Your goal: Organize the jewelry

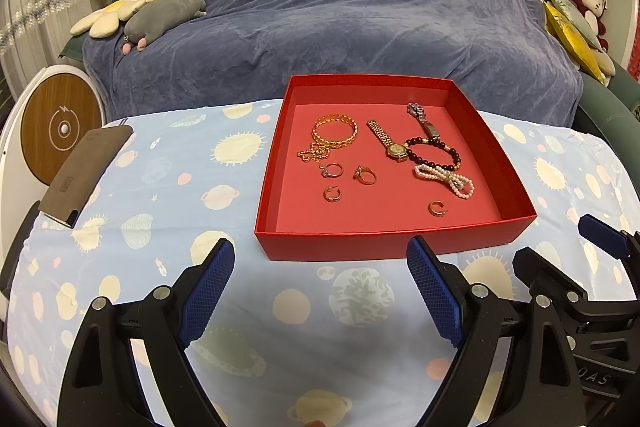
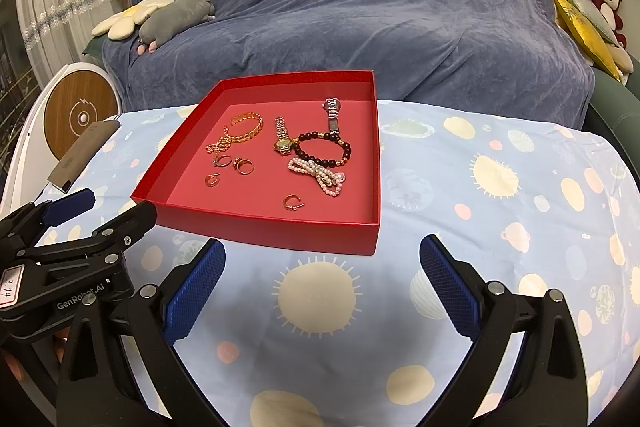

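Observation:
A shallow red box (image 1: pixel 384 241) (image 2: pixel 272 223) sits on the planet-print cloth. Inside lie a gold bangle (image 1: pixel 334 133) (image 2: pixel 246 127), a gold chain (image 1: pixel 314 153), a gold watch (image 1: pixel 390 143) (image 2: pixel 282 139), a silver watch (image 1: pixel 424 119), a dark bead bracelet (image 1: pixel 434 153) (image 2: pixel 324 149), a pearl bracelet (image 1: pixel 446 181) (image 2: pixel 318 175), two rings (image 1: pixel 366 175) and two hoop earrings (image 1: pixel 437 207) (image 2: pixel 294 203). My left gripper (image 1: pixel 320 249) (image 2: pixel 118 203) is open and empty in front of the box. My right gripper (image 2: pixel 323 245) (image 1: pixel 560 239) is open and empty near its front right corner.
A brown card sleeve (image 1: pixel 86 175) (image 2: pixel 82 155) lies at the table's left edge. Beyond that edge stands a round white device with a wooden face (image 1: pixel 60 131). A sofa under a blue blanket (image 1: pixel 340 7), with plush toys (image 1: pixel 168 11), is behind the table.

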The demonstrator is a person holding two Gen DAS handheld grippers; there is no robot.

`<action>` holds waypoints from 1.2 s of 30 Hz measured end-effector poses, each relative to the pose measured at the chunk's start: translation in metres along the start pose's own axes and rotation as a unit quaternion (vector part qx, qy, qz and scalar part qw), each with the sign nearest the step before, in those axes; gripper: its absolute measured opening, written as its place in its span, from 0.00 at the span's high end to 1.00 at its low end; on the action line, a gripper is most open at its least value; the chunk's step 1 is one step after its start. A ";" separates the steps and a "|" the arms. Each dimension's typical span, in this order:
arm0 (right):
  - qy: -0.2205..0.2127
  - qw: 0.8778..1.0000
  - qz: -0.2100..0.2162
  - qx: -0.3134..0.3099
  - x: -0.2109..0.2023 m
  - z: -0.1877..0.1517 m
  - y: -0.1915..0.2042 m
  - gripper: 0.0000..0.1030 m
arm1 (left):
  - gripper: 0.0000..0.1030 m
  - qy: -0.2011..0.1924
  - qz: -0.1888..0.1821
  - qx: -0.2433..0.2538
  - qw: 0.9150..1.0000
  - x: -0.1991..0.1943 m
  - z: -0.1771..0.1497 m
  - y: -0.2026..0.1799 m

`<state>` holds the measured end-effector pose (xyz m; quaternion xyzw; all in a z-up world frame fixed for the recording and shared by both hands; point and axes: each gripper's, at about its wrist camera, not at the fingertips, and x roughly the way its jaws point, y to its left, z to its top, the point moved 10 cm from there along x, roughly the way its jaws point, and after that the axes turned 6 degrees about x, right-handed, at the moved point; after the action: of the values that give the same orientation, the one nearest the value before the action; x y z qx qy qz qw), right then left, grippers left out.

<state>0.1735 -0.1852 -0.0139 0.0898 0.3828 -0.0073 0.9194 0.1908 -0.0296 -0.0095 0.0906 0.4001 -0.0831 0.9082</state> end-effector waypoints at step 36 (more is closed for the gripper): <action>0.001 1.000 0.000 -0.001 0.000 -0.001 0.003 0.07 | 0.17 -0.001 0.002 0.000 1.000 -0.002 0.001 0.000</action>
<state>0.1726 -0.1816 -0.0142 0.0894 0.3835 -0.0067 0.9192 0.1904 -0.0296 -0.0071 0.0916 0.3987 -0.0812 0.9089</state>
